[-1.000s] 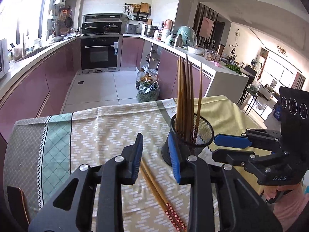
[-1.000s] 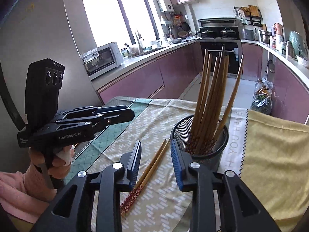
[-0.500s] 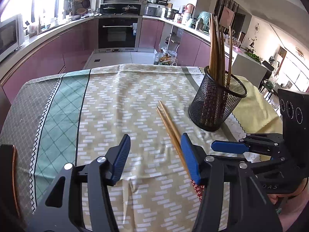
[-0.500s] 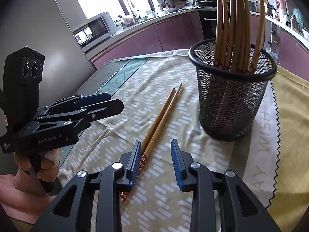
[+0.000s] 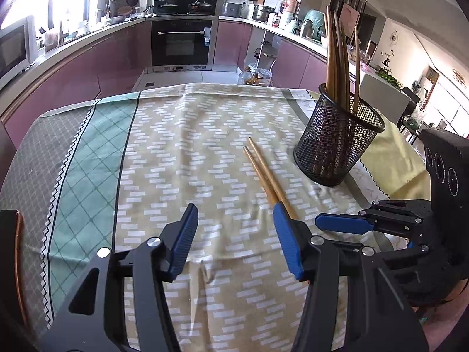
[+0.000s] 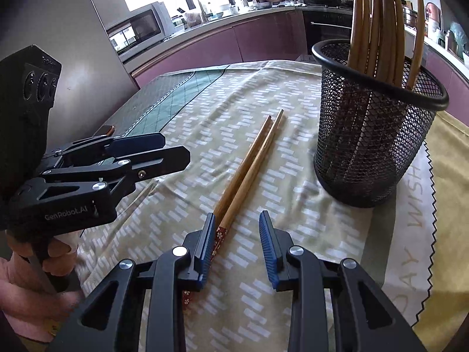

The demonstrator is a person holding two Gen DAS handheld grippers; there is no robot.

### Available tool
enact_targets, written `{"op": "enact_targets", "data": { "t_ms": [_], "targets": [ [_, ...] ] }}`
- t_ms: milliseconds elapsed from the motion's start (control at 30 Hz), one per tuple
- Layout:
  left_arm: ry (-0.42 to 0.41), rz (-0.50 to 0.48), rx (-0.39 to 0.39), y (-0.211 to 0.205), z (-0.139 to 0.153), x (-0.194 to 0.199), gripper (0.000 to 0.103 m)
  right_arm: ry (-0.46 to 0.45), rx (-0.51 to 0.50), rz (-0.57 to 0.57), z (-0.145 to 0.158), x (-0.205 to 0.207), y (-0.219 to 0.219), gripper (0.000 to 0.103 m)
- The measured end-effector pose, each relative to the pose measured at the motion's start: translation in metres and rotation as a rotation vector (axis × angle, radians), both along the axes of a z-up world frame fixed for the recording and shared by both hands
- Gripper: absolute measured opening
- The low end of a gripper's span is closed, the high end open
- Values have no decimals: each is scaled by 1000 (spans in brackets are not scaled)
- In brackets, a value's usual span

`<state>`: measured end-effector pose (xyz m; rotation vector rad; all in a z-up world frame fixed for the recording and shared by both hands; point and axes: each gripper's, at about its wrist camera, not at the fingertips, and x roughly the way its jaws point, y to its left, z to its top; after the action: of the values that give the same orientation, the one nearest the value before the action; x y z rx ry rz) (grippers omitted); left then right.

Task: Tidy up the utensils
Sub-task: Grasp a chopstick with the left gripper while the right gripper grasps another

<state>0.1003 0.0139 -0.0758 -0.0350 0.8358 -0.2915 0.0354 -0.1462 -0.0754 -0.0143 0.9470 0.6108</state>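
2 chopsticks on tablecloth — holder just right.

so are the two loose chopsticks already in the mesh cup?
No, the chopsticks lie flat on the cloth beside the mesh cup.

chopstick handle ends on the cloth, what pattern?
Red with small white flowers on the chopsticks; it shows best in the right wrist view.
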Motion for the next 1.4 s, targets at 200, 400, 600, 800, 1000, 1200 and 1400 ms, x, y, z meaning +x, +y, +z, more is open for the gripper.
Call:
{"op": "enact_targets", "data": {
  "t_ms": [200, 400, 600, 800, 1000, 1200, 1400],
  "targets": [
    [7, -14, 7, -5, -1, 2, 52, -7, -25, -1, 0, 1, 5, 29],
    [21, -33, 24, -12, -6, 3, 51, 14, -11, -25, 0, 6, 0, 25],
    [37, -66, 43, -24, -11, 6, 50, 20, -15, -45, -1, 9, -8, 24],
    [58, -114, 63, -40, -17, 9, 46, 37, 5, -47, -2, 13, -14, 24],
    [86, -142, 88, -50, -25, 14, 35, 38, 7, -49, -1, 12, -22, 24],
    [98, -134, 78, -49, -27, 18, 27, 30, -2, -43, 1, 17, -13, 24],
    [103, -119, 72, -46, -27, 20, 18, 18, -16, -36, 1, 27, -2, 22]
  ]
}}
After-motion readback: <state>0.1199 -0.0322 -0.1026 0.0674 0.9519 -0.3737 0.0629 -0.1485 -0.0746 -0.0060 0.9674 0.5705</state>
